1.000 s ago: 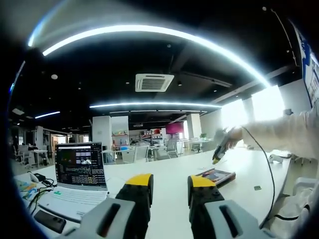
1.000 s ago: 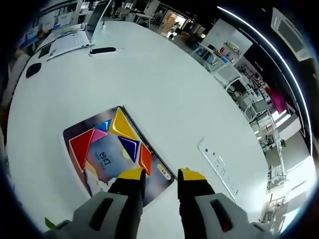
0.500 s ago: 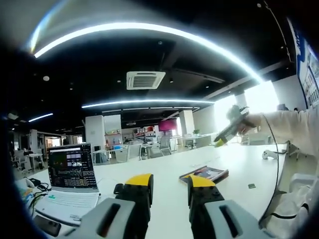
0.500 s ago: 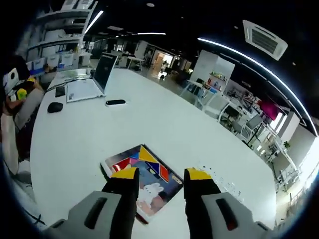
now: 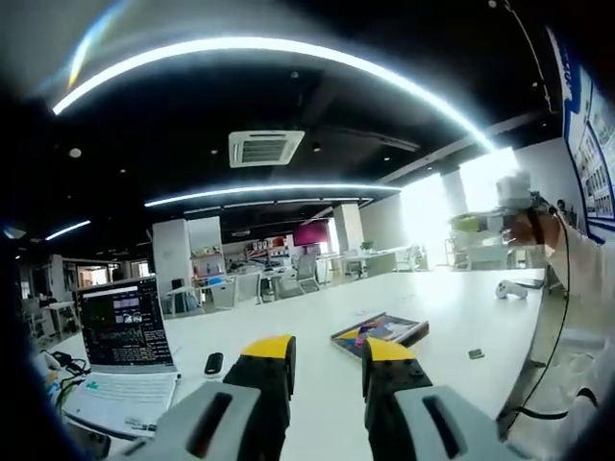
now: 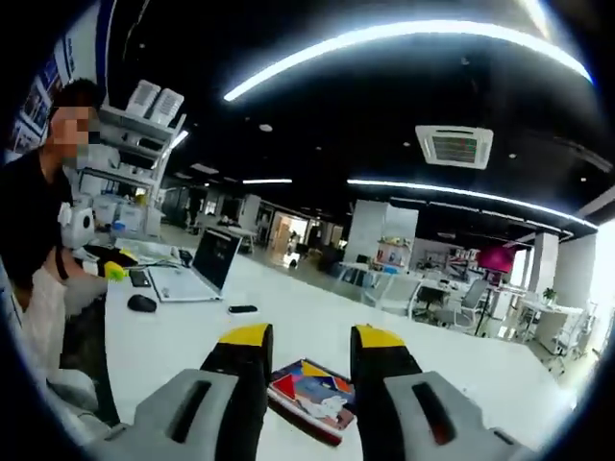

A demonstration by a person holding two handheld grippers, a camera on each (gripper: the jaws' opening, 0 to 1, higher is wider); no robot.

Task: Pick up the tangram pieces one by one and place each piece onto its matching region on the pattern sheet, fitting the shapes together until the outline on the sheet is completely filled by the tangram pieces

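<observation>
We hold both claws up, clear of the pattern sheet, and gripping nothing.

The pattern sheet (image 6: 312,396) lies flat on the white table (image 6: 288,322), tangram pieces (image 6: 306,382) on it, just past our right gripper (image 6: 305,335), jaws apart. Our left gripper (image 5: 328,348), jaws also apart, sees the sheet beyond it, a laptop (image 5: 123,355) and a small black device (image 5: 214,363) to one side.

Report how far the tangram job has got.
Looks done or near it: coloured tangram pieces lie on the pattern sheet; whether its outline is filled is too small to tell. In hand: nothing; left gripper and right gripper are open. No loose pieces show on the table.
</observation>
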